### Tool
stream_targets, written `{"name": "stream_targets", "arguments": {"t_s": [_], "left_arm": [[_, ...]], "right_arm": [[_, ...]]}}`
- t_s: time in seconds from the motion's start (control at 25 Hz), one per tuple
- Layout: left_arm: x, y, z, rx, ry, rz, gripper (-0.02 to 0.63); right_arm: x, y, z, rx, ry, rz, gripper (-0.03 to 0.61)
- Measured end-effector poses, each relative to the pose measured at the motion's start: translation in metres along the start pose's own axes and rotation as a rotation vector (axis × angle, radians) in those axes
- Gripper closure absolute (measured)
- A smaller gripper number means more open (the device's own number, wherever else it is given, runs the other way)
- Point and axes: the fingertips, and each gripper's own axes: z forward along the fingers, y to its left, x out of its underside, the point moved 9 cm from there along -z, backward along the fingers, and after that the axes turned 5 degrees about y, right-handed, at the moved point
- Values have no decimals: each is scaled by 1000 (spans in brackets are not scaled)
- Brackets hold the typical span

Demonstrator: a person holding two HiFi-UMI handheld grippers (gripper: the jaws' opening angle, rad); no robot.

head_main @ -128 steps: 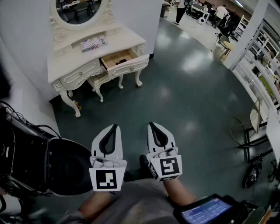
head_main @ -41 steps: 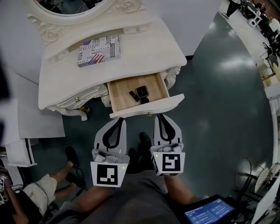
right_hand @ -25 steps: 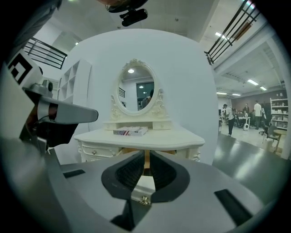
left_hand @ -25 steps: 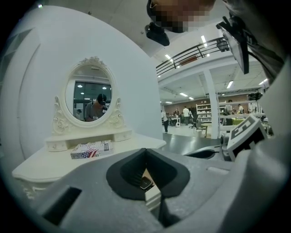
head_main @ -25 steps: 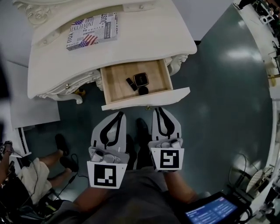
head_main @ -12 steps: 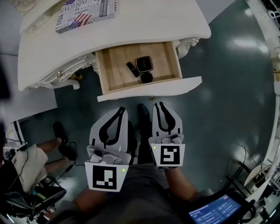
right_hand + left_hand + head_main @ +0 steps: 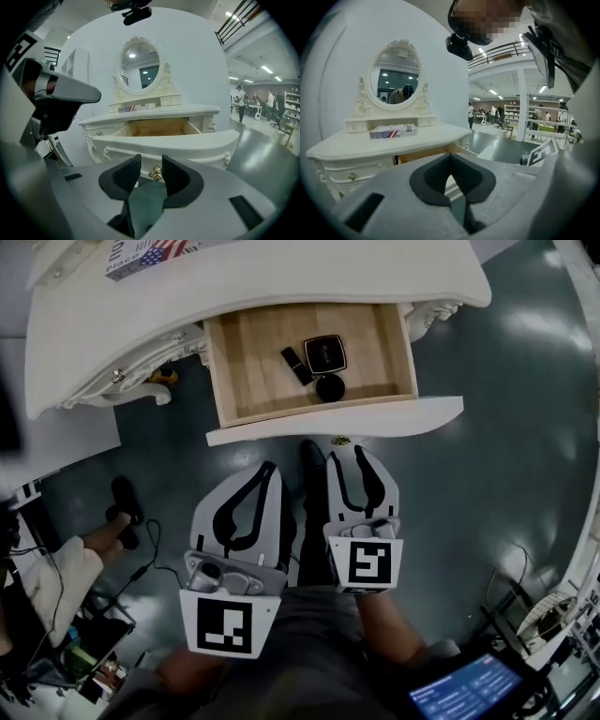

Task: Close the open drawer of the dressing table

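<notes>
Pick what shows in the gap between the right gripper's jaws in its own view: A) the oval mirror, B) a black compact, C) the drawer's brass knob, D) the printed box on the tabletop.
C: in the right gripper view the brass knob on the drawer front shows in the gap of the right gripper, whose jaws have just been opening and do not press on it.

White dressing table point(image 7: 281, 273), drawer point(image 7: 253, 362) open: black compact point(image 7: 324, 353), lipstick tube point(image 7: 298, 366), round black item point(image 7: 330, 388) inside. Left gripper point(image 7: 268, 468), right gripper point(image 7: 350, 452) before drawer front; right jaws just opening, empty, brass knob point(image 7: 339, 440) ahead.
</notes>
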Motion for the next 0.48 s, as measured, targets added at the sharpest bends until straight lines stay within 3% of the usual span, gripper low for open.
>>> {"name": "stream_targets", "arguments": {"t_s": [0.48], "left_arm": [[15,10,16,-17,36,-41,598]], "right_arm": [[10,-6,18,-4,59,-27,453]]}}
